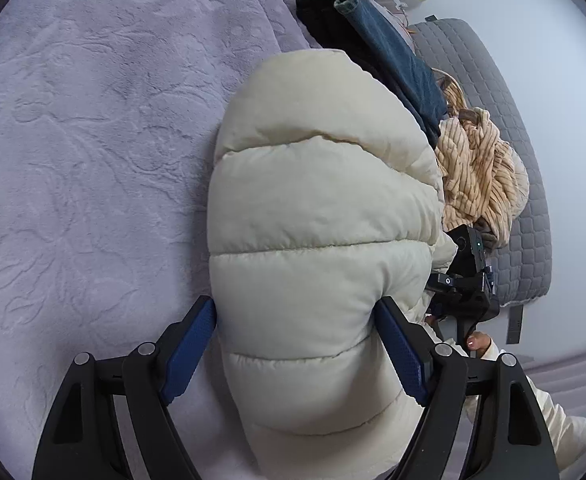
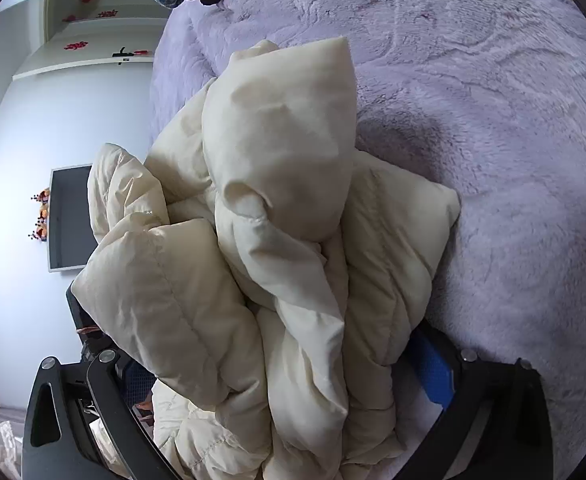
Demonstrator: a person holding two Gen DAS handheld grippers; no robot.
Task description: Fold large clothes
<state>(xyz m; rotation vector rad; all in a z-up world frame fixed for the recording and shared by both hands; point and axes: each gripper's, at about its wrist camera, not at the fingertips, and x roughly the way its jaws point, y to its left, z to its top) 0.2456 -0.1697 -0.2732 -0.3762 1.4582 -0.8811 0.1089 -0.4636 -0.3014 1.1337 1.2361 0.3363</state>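
Both grippers clamp the cream puffer jacket [image 2: 277, 240] bunched near the lilac bed's [image 1: 93, 120] edge, left gripper [image 1: 297, 356] wide around a padded section, right gripper [image 2: 289, 380] around gathered folds, apparently to reposition it for folding.

Cream jacket [image 1: 317, 240], lilac blanket [image 1: 93, 140], blue jeans [image 1: 393, 52].

Soft, even daylight, sharp focus, strong fisheye bending with black corners, faint shadow beside the jacket [image 2: 277, 208].
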